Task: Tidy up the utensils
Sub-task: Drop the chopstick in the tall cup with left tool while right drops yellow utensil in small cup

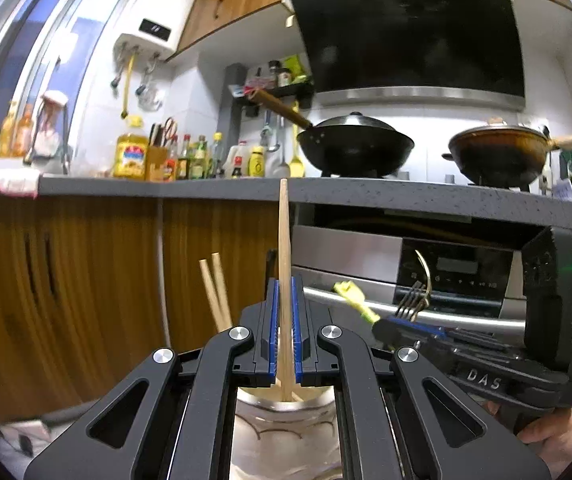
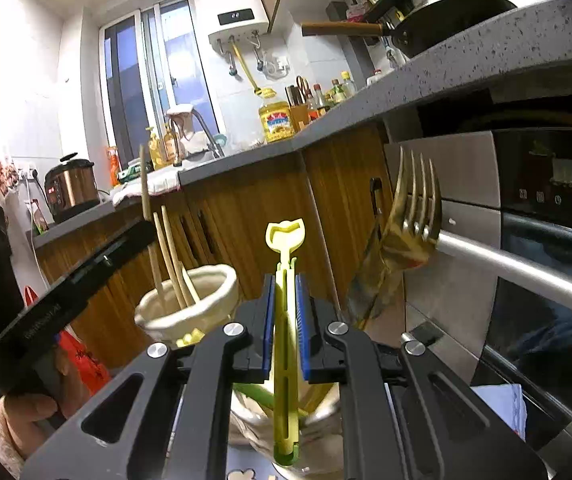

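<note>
Held upright in the left gripper (image 1: 285,316): a single wooden chopstick (image 1: 283,240), blue pads clenched on its shaft, lower end dipping into the mouth of a cream ceramic holder (image 1: 282,420) directly beneath the jaws. Just left of it, two more chopsticks (image 1: 216,292) leaning out of that same holder, tips up and crossing slightly.

Clamped in the right gripper (image 2: 286,320): a yellow-green plastic clip-like utensil (image 2: 286,280), slotted along its length, standing upright with its open-shaped head above the pads and its foot down in a second, glassy-looking jar (image 2: 318,420) beneath. Also rising from the right side of that jar: a gold-toned fork (image 2: 416,200), tines up, and next to it a mottled gold handle of another utensil (image 2: 370,284), kind not clear. Something pale green lying slantwise inside the jar rim, too hidden to name.

Seen from the right wrist, the cream holder (image 2: 190,304) just left of the jar, three chopsticks (image 2: 172,256) standing in it, one gripped higher up by the other tool; a hand (image 2: 30,408) around that tool's black handle.

Behind, wood-front cabinets (image 1: 86,280), a steel oven (image 1: 426,272) with a bar handle, and a grey speckled counter (image 1: 206,186) carrying oil bottles, sauces and two woks (image 1: 356,146).
</note>
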### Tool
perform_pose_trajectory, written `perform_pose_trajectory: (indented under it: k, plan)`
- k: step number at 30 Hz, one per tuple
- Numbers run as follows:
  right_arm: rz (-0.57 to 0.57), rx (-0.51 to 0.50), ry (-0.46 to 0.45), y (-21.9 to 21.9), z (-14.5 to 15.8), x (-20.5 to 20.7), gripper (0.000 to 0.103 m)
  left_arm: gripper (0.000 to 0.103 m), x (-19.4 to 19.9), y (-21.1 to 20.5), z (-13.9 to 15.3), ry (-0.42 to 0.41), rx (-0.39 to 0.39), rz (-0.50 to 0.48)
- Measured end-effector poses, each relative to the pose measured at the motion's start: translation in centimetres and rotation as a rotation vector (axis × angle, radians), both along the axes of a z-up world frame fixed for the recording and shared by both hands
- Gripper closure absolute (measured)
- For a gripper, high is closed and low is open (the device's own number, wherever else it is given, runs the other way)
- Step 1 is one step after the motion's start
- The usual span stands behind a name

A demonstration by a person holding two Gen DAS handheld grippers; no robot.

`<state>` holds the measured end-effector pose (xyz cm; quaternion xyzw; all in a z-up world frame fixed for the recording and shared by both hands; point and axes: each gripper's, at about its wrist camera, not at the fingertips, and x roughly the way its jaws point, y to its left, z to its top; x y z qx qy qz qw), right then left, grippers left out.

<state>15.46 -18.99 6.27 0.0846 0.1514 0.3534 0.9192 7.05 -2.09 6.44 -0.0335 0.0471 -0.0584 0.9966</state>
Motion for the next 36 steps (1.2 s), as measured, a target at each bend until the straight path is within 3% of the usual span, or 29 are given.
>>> perform_pose_trajectory:
  k: [13,28,36]
  plan:
    - [-0.007,-0.022,0.007,1.8,-0.7,1.7,0.093,0.096,0.7,1.4,-0.8,0.031,-0.042,-0.003]
    - [0.015,0.014,0.078,-1.5,-1.6,0.3,0.093,0.096,1.0,1.8,-1.1,0.055,-0.067,-0.020]
    - [0.016,-0.041,0.091,-1.7,-2.0,-1.4,0.093,0.096,1.1,2.0,-1.2,0.069,-0.070,-0.034]
